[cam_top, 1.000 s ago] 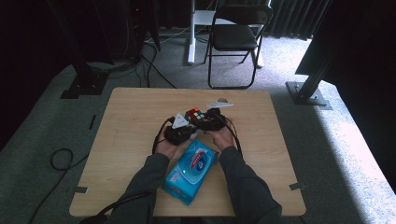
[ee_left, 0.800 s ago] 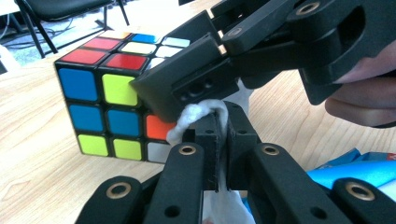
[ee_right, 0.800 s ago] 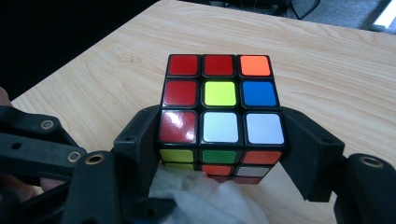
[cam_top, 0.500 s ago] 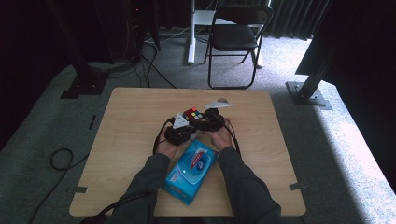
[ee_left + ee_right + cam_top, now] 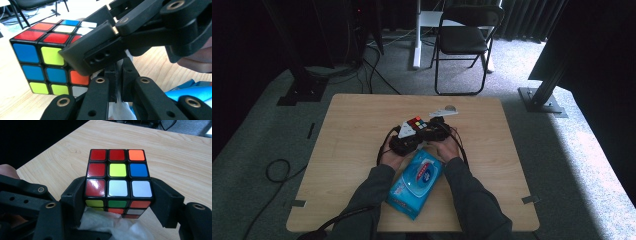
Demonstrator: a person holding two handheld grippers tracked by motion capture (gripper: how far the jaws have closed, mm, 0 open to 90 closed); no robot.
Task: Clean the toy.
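cube: multicoloured plastic 3x3 puzzle cube (image 5: 119, 182) sits on the light wooden table (image 5: 352, 130), past mid-table, just ahead of both hands
right gripper: black two-jaw right gripper (image 5: 117, 202) has the cube's near layer between its jaws, one jaw flat on each side face; clamped on the cube
left gripper: black two-jaw left gripper (image 5: 119, 82) has its jaws drawn narrow, nearly together, with a bit of white tissue (image 5: 120, 110) pinched in the gap; it sits just beside the cube, under the right gripper's jaw
tissue: same crumpled white tissue (image 5: 110, 225) lies against the cube's lower near face
wipes pack: blue soft plastic wet-wipes pack (image 5: 414, 182) lies on the table between the person's forearms, near edge
background: black folding chair (image 5: 464, 37) stands on the carpet beyond the table
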